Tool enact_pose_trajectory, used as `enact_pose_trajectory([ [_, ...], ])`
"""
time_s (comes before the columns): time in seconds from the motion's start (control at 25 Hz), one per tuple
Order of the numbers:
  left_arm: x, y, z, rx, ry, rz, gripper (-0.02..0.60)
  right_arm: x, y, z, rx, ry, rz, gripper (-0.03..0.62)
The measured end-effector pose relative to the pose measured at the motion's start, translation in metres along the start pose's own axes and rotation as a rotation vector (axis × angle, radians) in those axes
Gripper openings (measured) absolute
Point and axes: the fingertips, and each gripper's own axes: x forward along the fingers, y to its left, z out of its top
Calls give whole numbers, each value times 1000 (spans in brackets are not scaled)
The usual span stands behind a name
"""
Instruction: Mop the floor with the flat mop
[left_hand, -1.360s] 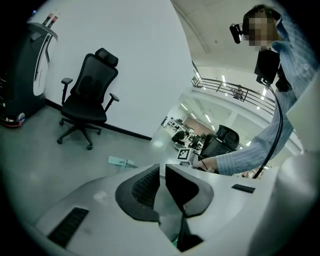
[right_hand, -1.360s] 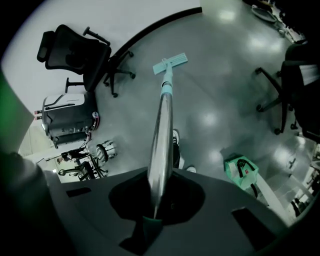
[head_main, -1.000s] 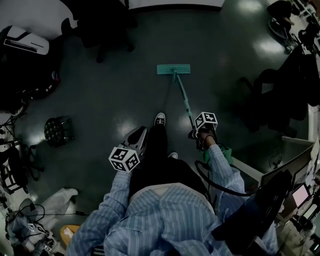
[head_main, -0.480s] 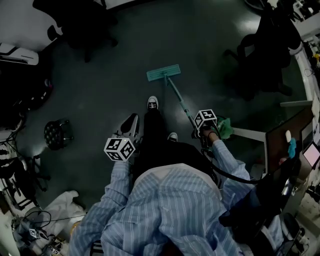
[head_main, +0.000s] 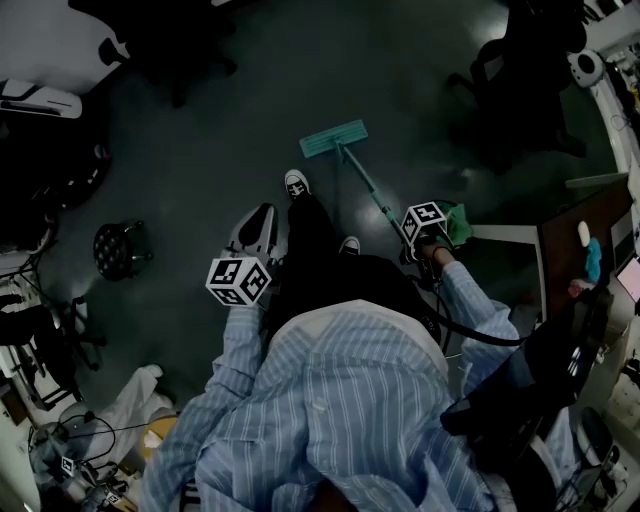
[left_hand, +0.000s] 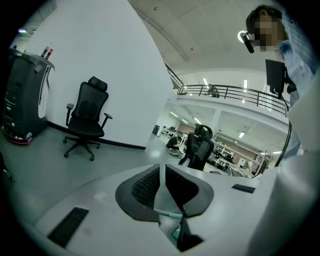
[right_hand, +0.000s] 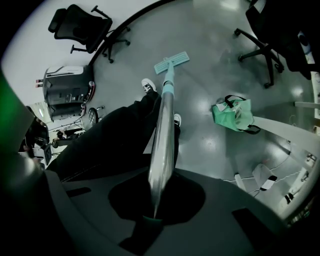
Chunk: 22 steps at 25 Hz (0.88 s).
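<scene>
flat mop — angled forward-left, right tool gripping

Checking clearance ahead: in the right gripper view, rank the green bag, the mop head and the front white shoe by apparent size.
Largest to smallest: green bag, mop head, front white shoe. The bag may only look larger because it lies nearer.

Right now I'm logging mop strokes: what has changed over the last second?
The flat mop head ended up nearer the person's front shoe and turned askew, with the head view shifting too. Unchanged: the right gripper keeps its jaws clamped on the mop handle; the left gripper stays off it, jaws nearly together.
</scene>
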Motion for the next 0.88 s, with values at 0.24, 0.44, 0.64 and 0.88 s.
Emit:
enact_pose_trajectory([
  [0.24,-31,4,11,26,-15,22,31,8,22,-15,8,13,6,28],
  [0.44,-43,29,24,22,-21,14,31,15,42,-17,34,8,23,28],
  [0.64,-52,43,46,55,-8,-8,31,11,62,-14,73,3,40,28],
  [0.88,-89,92,35,41,52,24,31,18,97,-12,110,-4,34,28],
])
